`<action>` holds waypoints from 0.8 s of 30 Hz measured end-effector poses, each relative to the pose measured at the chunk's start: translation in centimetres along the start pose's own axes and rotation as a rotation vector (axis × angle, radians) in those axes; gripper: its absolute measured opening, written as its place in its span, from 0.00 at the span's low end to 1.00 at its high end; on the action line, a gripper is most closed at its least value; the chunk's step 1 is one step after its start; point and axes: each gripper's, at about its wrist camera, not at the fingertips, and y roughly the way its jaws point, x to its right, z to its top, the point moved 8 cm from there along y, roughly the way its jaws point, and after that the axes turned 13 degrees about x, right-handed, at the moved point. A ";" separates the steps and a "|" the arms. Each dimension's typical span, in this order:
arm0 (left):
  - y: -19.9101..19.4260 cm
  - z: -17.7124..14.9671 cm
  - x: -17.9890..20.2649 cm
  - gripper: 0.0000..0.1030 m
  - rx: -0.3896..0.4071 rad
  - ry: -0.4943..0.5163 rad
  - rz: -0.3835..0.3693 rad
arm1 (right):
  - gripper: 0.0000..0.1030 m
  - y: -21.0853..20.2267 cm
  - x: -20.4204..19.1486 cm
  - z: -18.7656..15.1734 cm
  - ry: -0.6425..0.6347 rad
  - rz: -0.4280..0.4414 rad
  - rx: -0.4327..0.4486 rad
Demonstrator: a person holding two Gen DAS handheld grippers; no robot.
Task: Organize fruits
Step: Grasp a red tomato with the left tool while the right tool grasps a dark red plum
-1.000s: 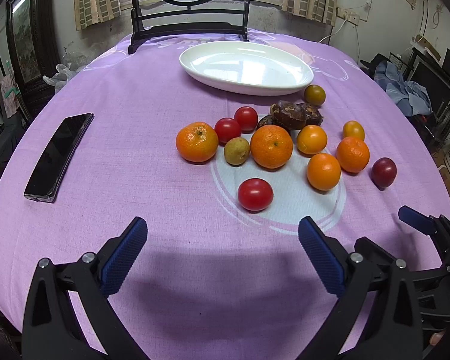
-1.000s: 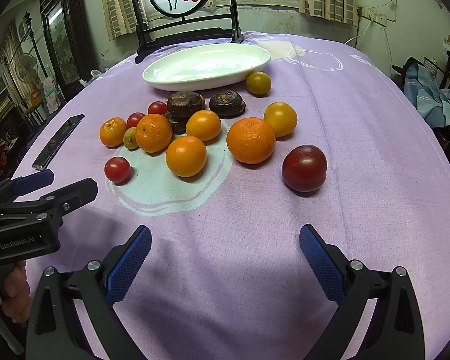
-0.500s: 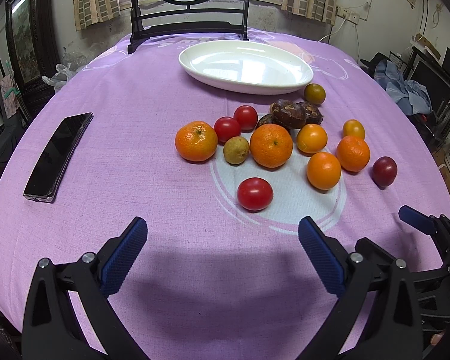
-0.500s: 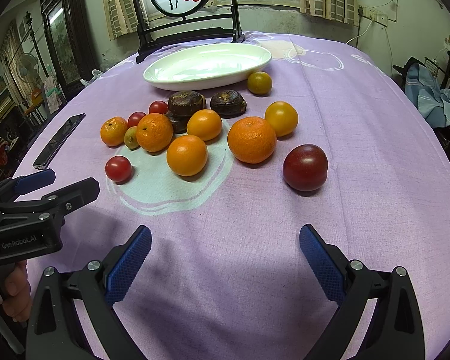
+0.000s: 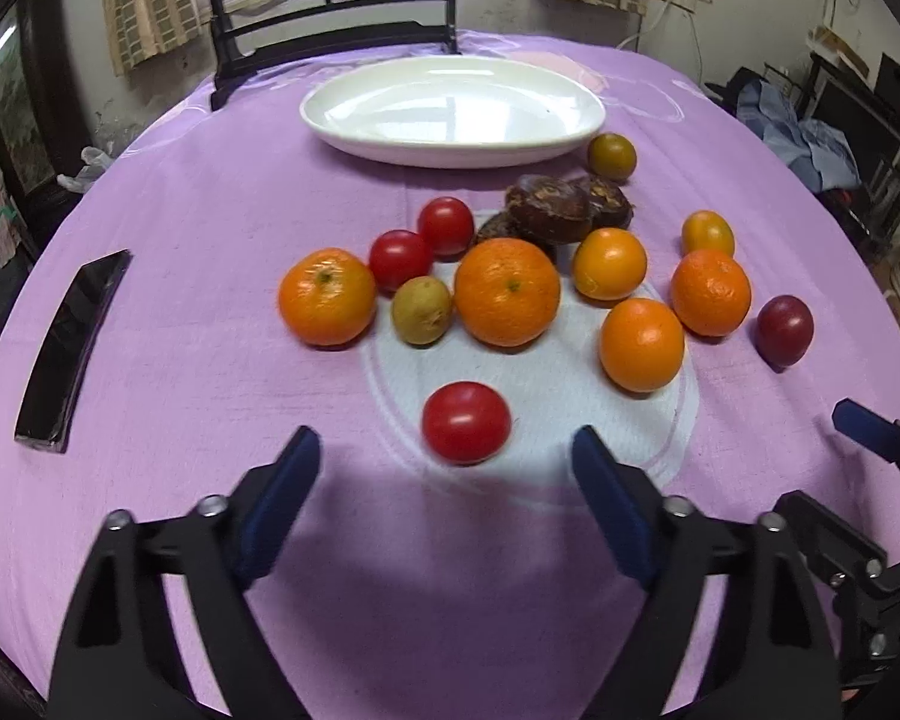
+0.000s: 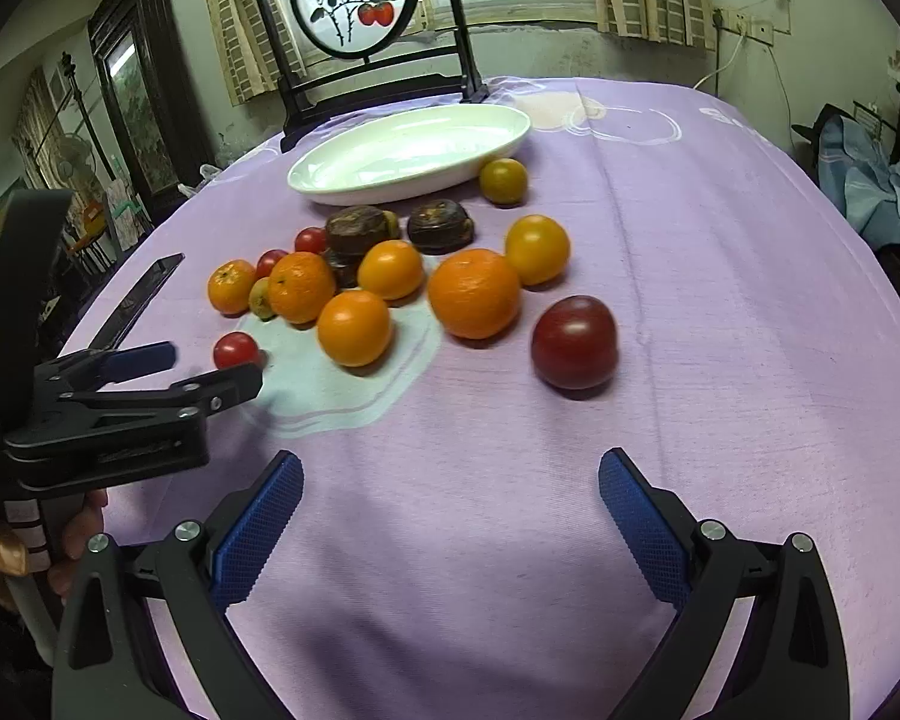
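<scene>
Surface: purple tablecloth (image 5: pixel 180 252).
Left gripper (image 5: pixel 444 480): jaws spread wide, holding nothing, just short of red tomato (image 5: pixel 465 430).
Right gripper (image 6: pixel 450 501): agape, unloaded, near dark plum (image 6: pixel 573 342).
Mid-table: oranges clustered.
Far: white oval dish (image 5: pixel 453 111).

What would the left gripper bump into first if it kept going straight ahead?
Probably the lone red tomato: it sits right ahead of the open left gripper, between its fingers' line, nearer than any other fruit.
</scene>
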 end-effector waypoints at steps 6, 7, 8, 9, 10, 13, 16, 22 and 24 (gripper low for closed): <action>1.3 0.8 1.6 0.29 0.017 0.067 -0.022 | 0.97 0.1 1.9 0.3 0.031 -0.004 -0.011; 1.4 0.8 1.9 0.28 0.013 0.072 -0.034 | 0.97 0.2 2.1 0.2 0.031 -0.007 -0.018; 1.4 0.9 2.0 0.28 0.009 0.066 -0.045 | 0.97 0.3 2.3 0.2 0.031 -0.011 -0.027; 1.4 1.1 2.1 0.28 0.011 0.060 -0.056 | 0.97 0.5 2.6 0.2 0.029 -0.020 -0.039; 1.2 1.1 2.1 0.28 0.014 0.057 -0.064 | 0.97 0.6 2.8 0.3 0.027 -0.022 -0.045; 0.7 1.3 2.2 0.28 0.030 0.056 -0.074 | 0.97 1.2 3.8 0.7 0.017 -0.053 -0.071; 0.2 1.6 1.9 0.28 0.038 0.045 -0.089 | 0.97 2.5 3.9 0.9 -0.039 -0.076 -0.117; -0.6 1.5 0.1 0.28 0.051 0.010 -0.078 | 0.84 4.9 4.5 1.9 -0.110 -0.121 -0.153; -0.8 1.5 -0.6 0.28 0.052 0.001 -0.075 | 0.77 5.1 4.7 2.5 -0.084 -0.103 -0.146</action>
